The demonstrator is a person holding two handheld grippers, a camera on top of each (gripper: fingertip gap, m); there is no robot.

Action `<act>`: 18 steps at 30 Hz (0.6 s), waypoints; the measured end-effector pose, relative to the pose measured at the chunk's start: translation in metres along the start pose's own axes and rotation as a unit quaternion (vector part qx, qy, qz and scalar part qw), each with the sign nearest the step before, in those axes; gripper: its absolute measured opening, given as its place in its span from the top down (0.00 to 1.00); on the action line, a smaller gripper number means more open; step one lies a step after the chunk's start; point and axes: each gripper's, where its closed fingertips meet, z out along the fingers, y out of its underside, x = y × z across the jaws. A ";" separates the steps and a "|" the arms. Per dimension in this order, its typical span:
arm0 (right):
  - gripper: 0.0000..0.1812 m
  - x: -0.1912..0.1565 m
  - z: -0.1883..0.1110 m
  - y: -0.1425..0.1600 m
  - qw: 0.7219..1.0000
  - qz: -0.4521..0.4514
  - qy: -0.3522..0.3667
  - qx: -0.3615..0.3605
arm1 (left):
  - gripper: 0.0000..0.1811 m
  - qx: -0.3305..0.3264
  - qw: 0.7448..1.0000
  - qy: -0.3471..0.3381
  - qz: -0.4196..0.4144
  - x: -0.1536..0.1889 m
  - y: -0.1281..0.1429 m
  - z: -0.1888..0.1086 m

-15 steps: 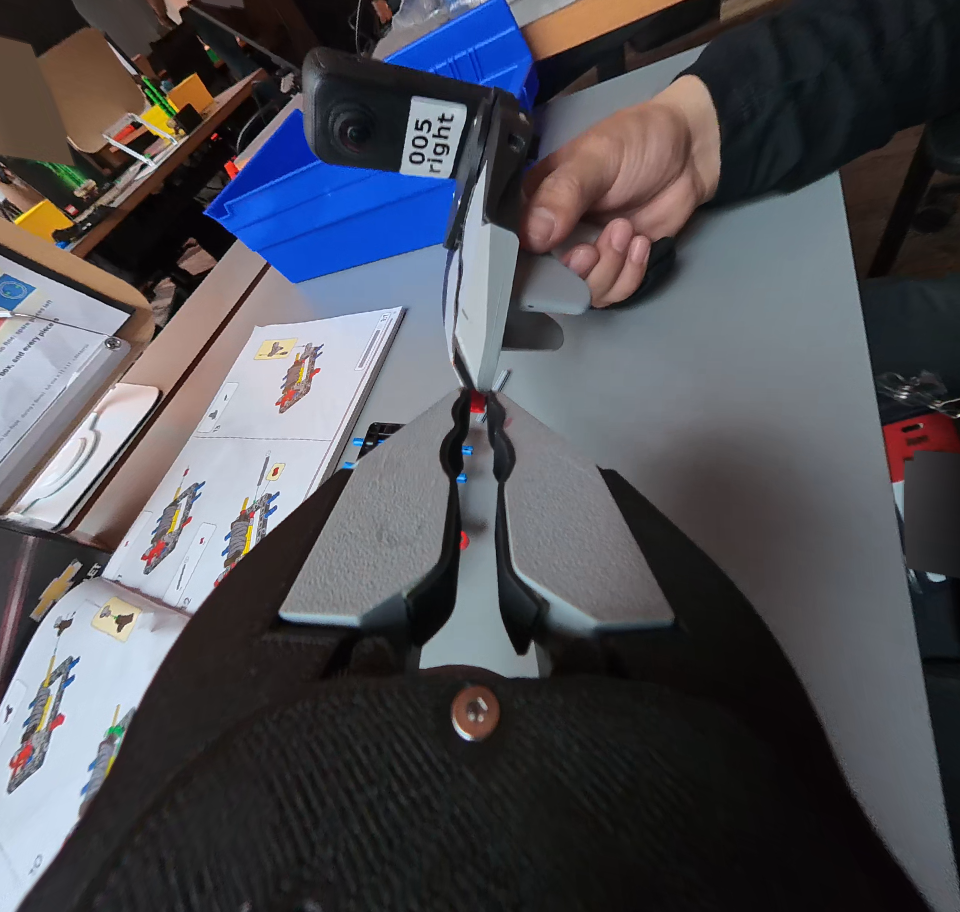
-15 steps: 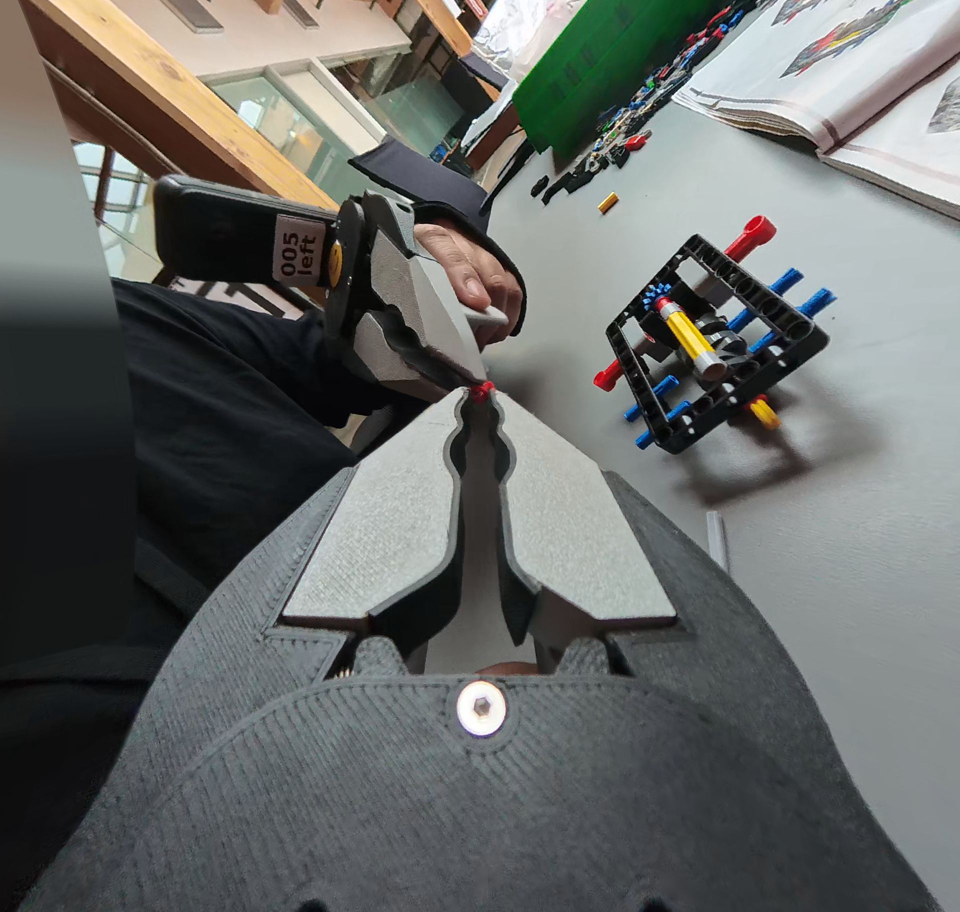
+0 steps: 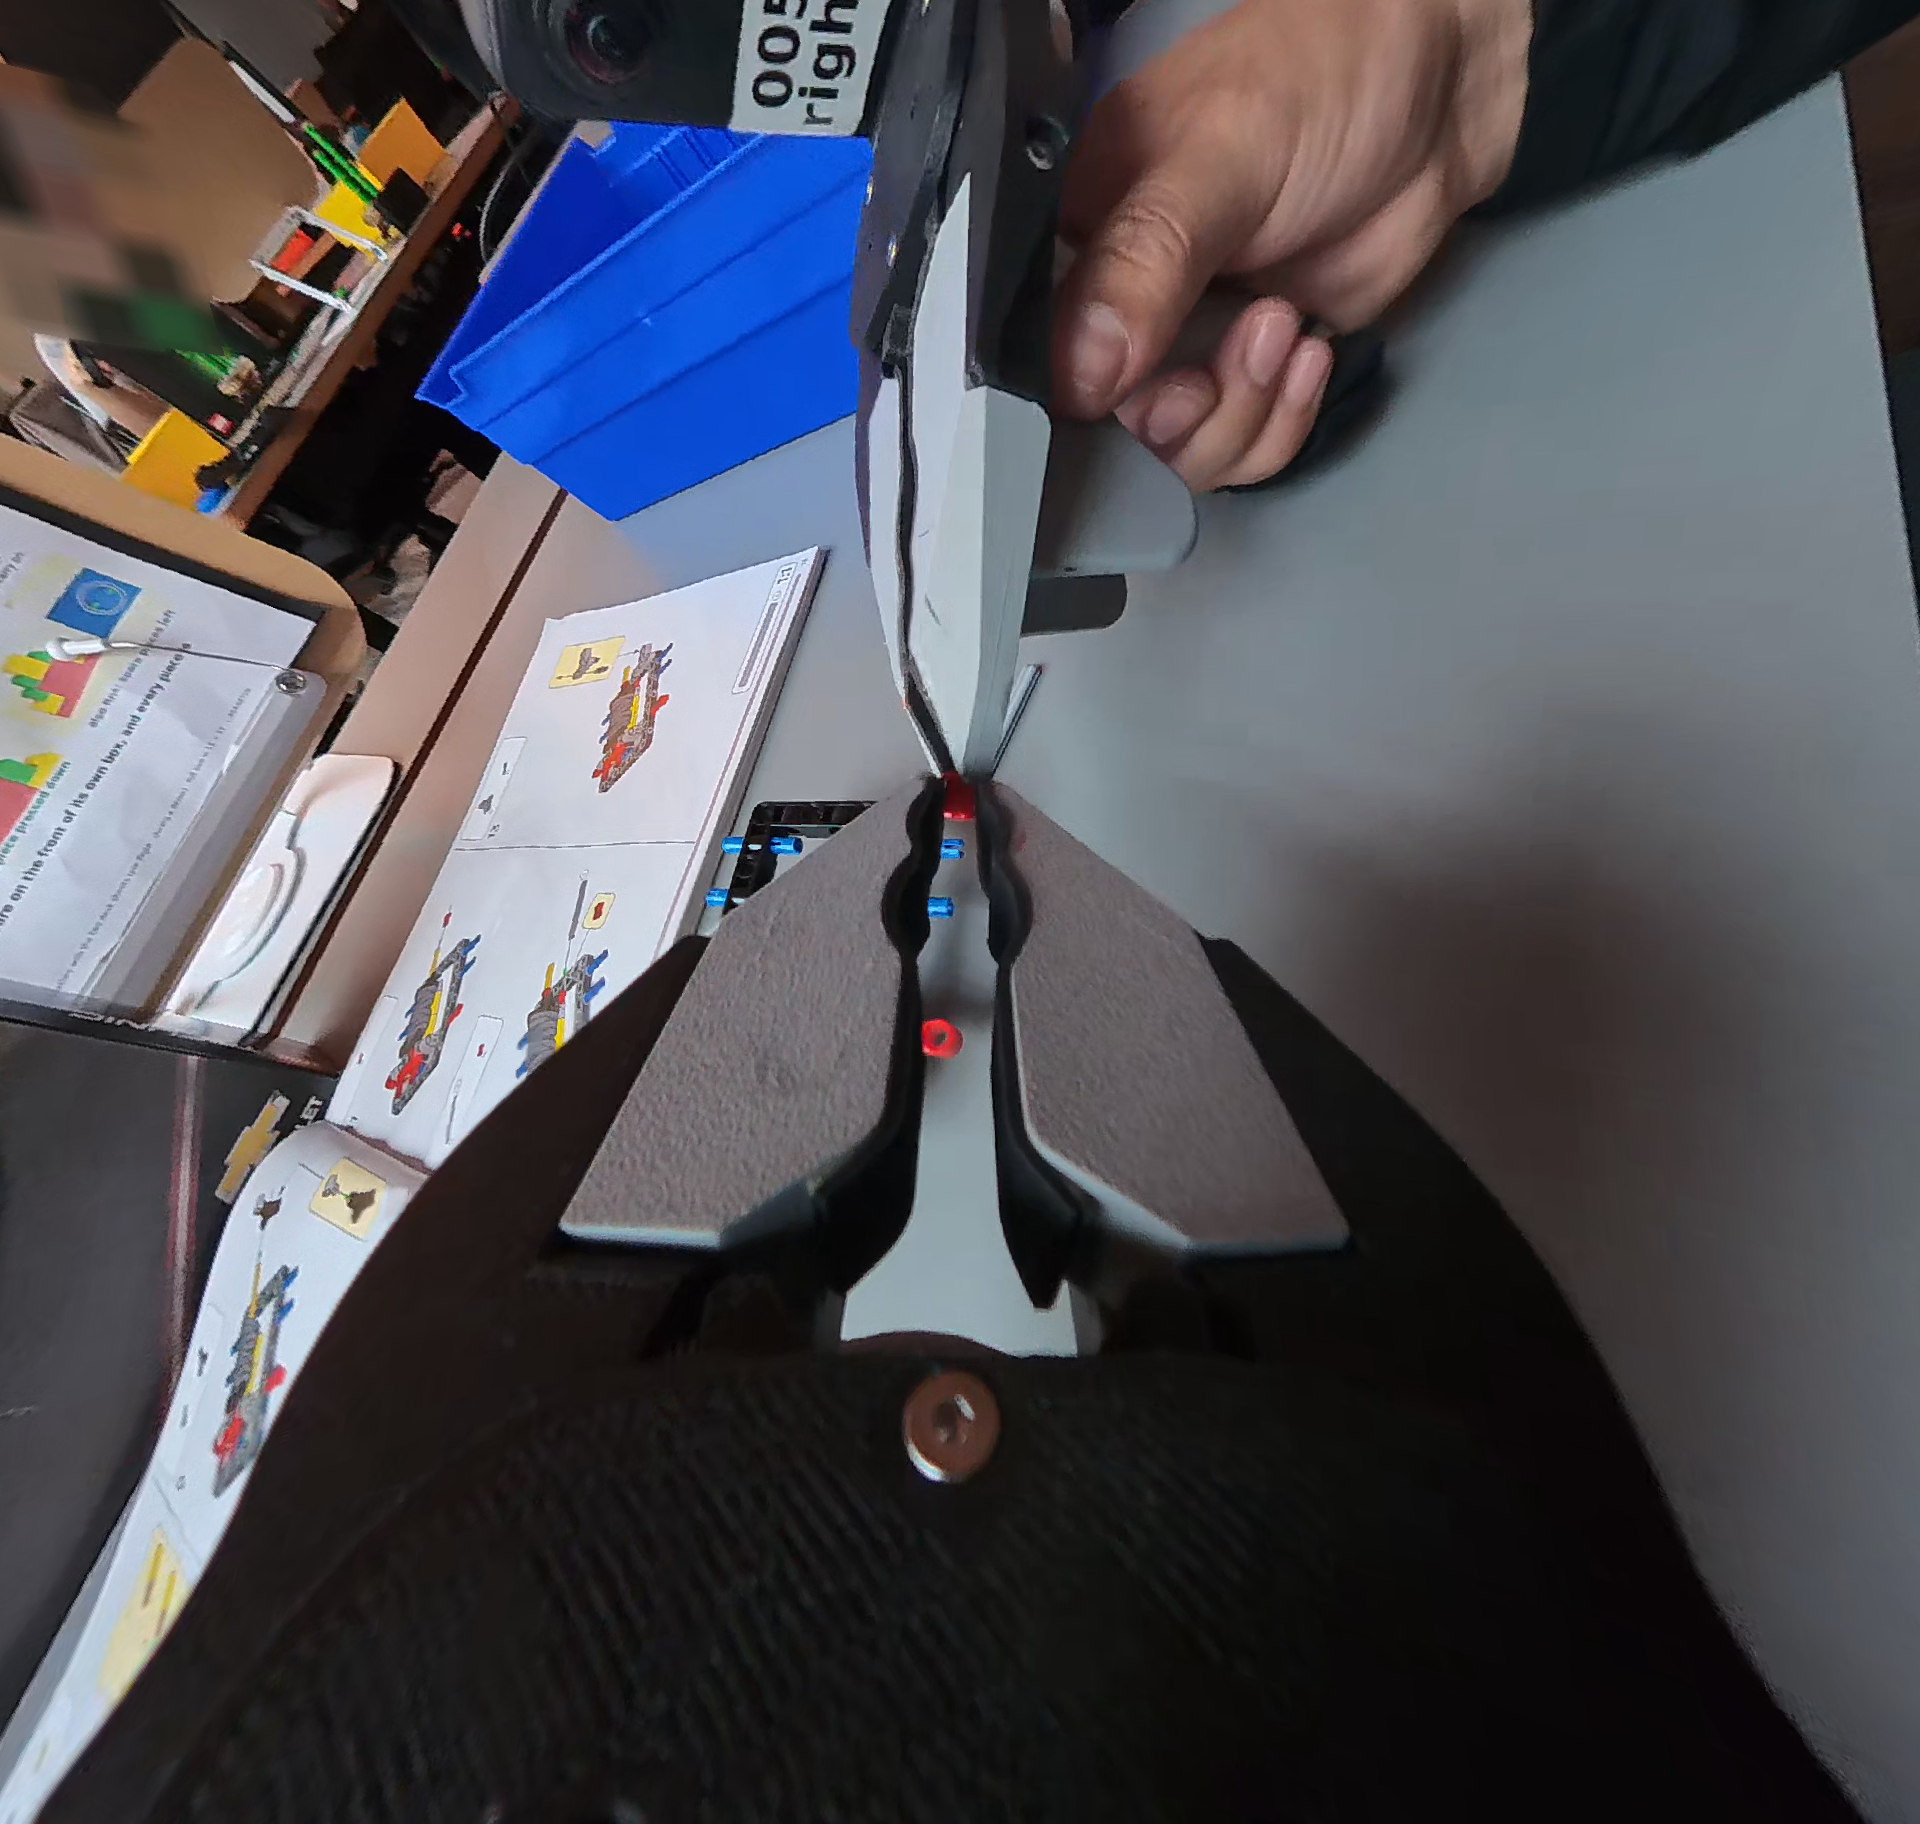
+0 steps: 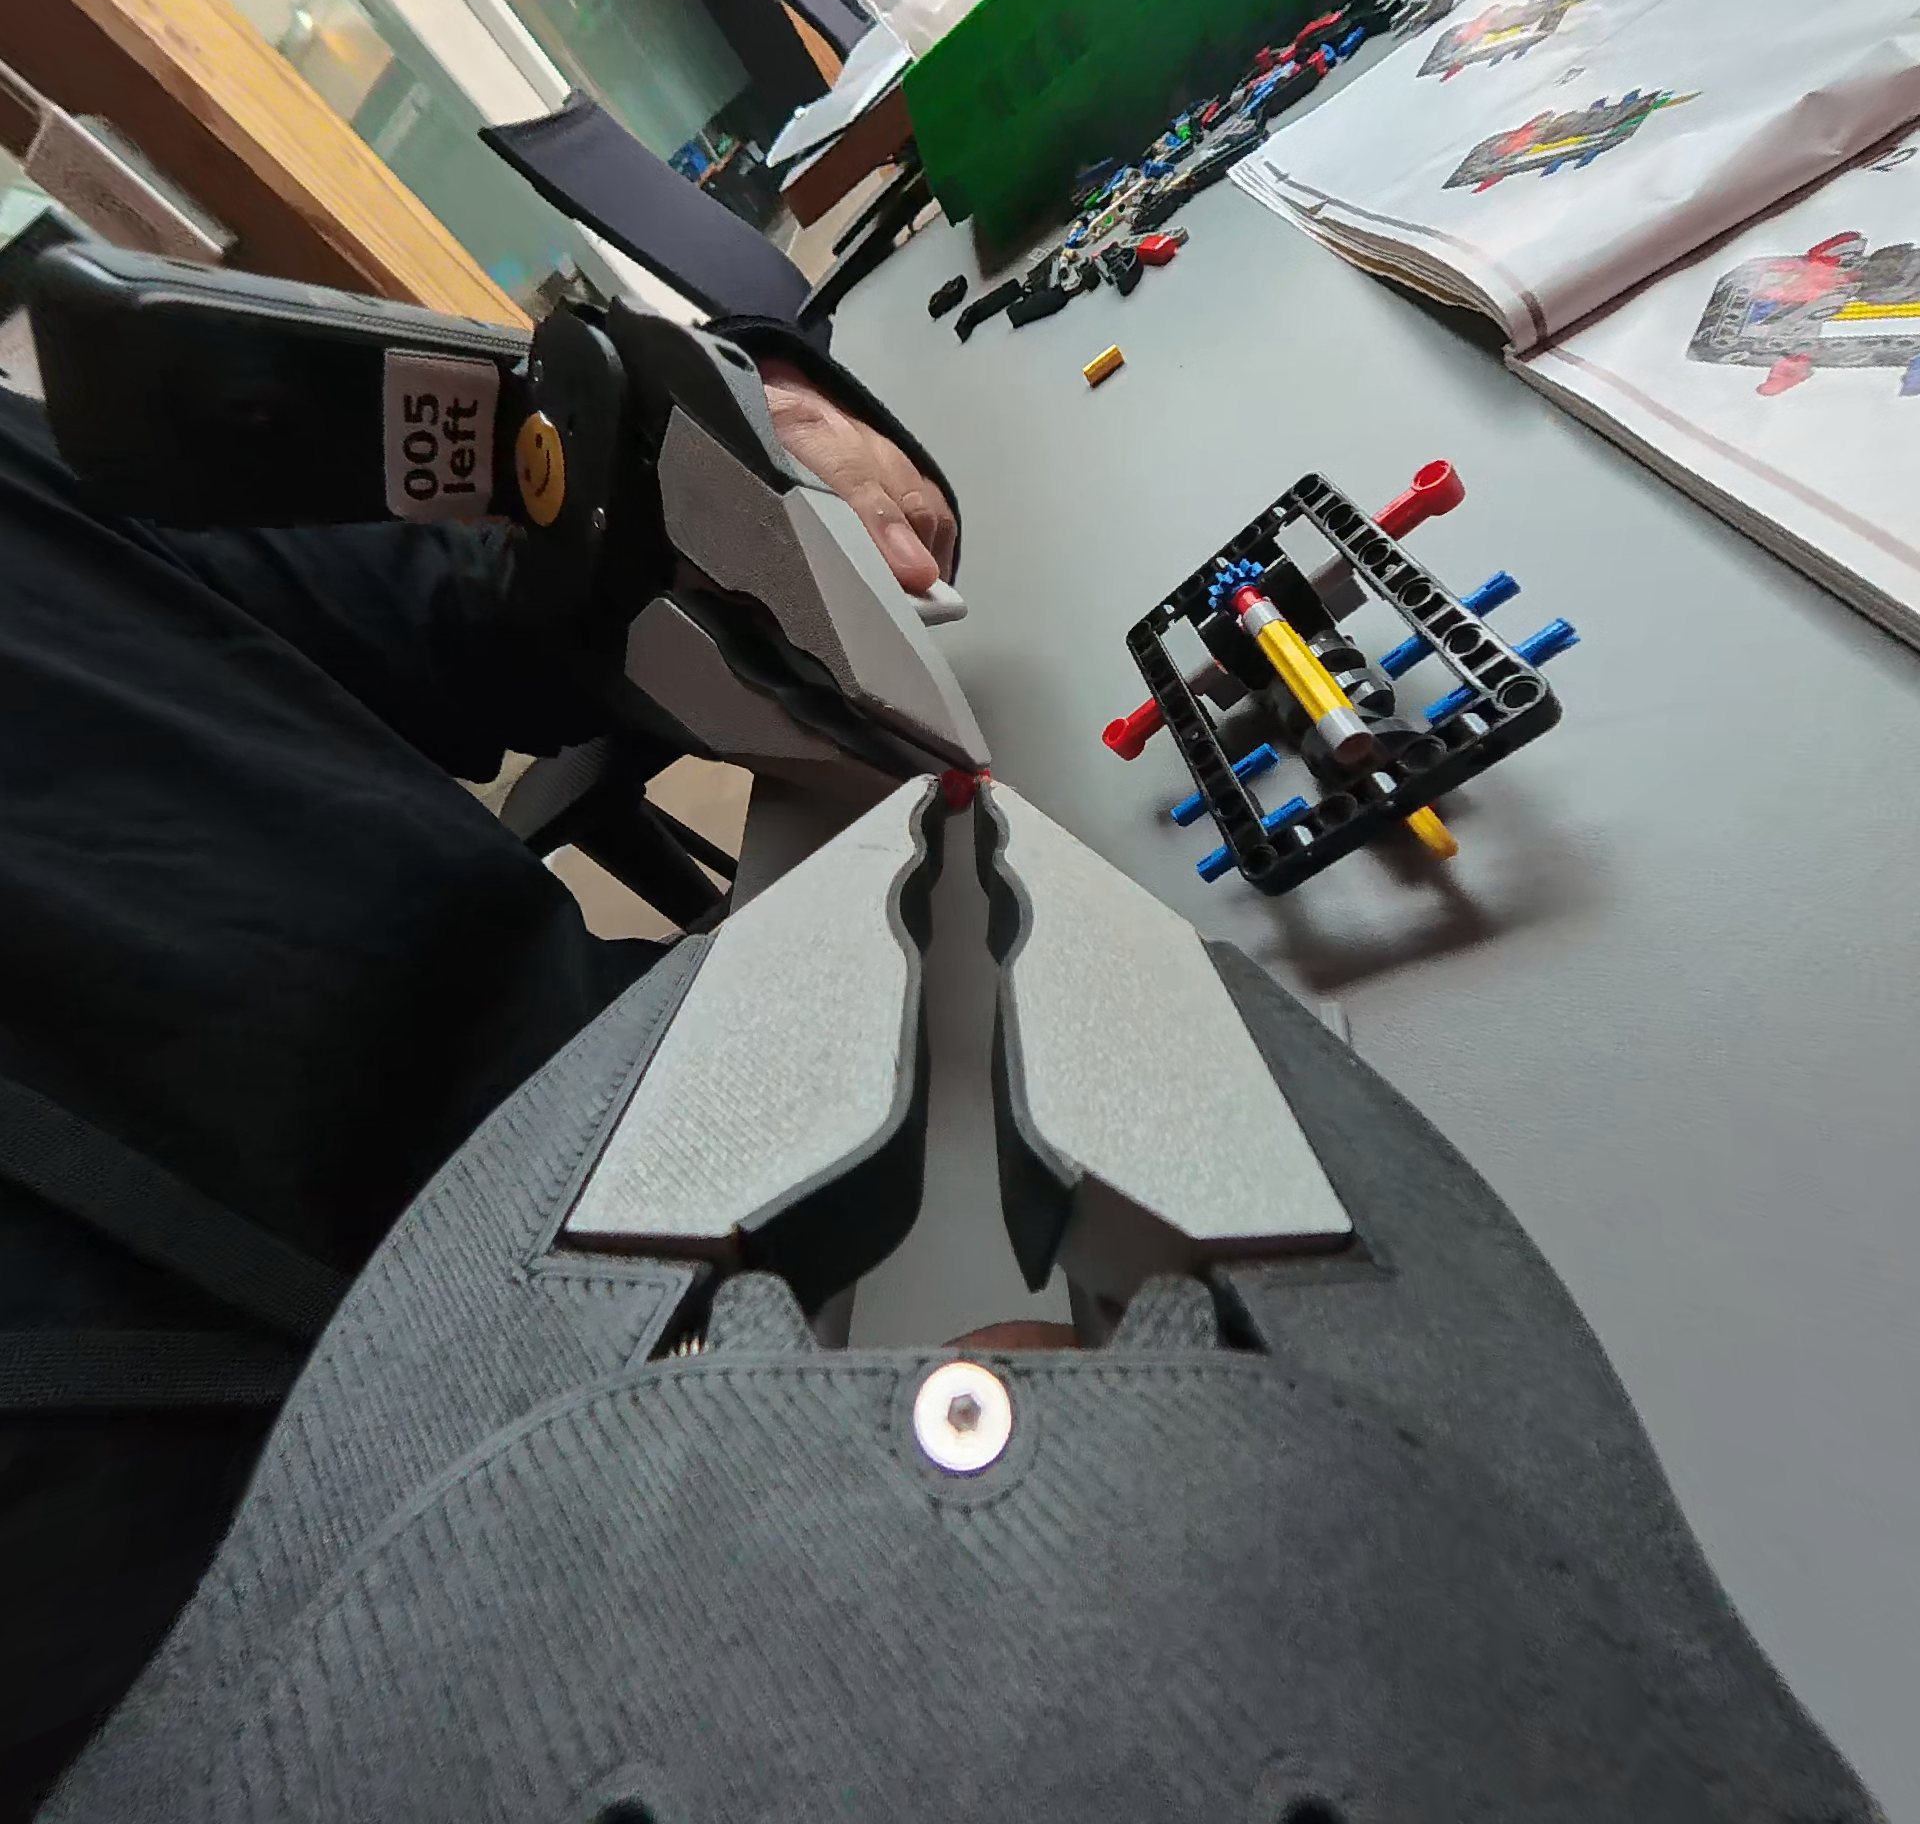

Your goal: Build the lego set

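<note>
A small red piece point(image 3: 956, 800) sits pinched where the two grippers meet tip to tip above the grey table point(image 3: 1507, 839). My left gripper point(image 3: 956, 806) is shut on it. The right gripper point(image 3: 948, 766) comes down onto it from above. In the right wrist view my right gripper point(image 4: 956, 795) is shut on the same red piece point(image 4: 957, 787), and the left gripper point(image 4: 971, 761) reaches in from the left. The black frame assembly point(image 4: 1340, 683) with yellow axle, blue pins and red ends lies on the table to the right; its corner point(image 3: 790, 829) shows behind my left fingers.
An open instruction booklet point(image 3: 623, 787) point(image 4: 1662, 164) lies beside the assembly. Blue bins point(image 3: 675, 320) stand behind it. A green bin point(image 4: 1091, 60), a pile of loose pieces point(image 4: 1143, 216) and a single yellow piece point(image 4: 1103, 363) lie farther off. A thin grey rod point(image 3: 1016, 720) lies on the table. Left and right tips are no more than a few centimetres apart.
Both grippers stay tip to tip on the red piece. The right gripper now stands closer and higher in the left wrist view. The assembly has not moved.
</note>
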 end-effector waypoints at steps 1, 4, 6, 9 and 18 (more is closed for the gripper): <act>0.99 0.000 0.000 0.000 1.000 0.004 -0.002 0.001 | 0.98 0.001 1.000 -0.004 0.007 0.000 0.000 0.000; 0.98 -0.003 -0.001 -0.002 1.000 0.011 -0.016 0.007 | 0.98 0.011 1.000 -0.012 0.015 -0.001 -0.002 -0.001; 0.96 -0.006 -0.001 -0.003 1.000 0.008 -0.023 0.009 | 0.98 0.022 1.000 -0.012 0.013 -0.002 -0.003 -0.003; 0.95 -0.009 -0.002 -0.004 0.999 0.018 -0.041 0.012 | 0.99 0.039 0.999 -0.009 -0.001 -0.003 -0.003 -0.005; 0.97 -0.003 -0.007 -0.005 0.999 0.020 -0.033 0.014 | 0.99 0.067 0.995 0.020 -0.074 -0.007 -0.004 -0.009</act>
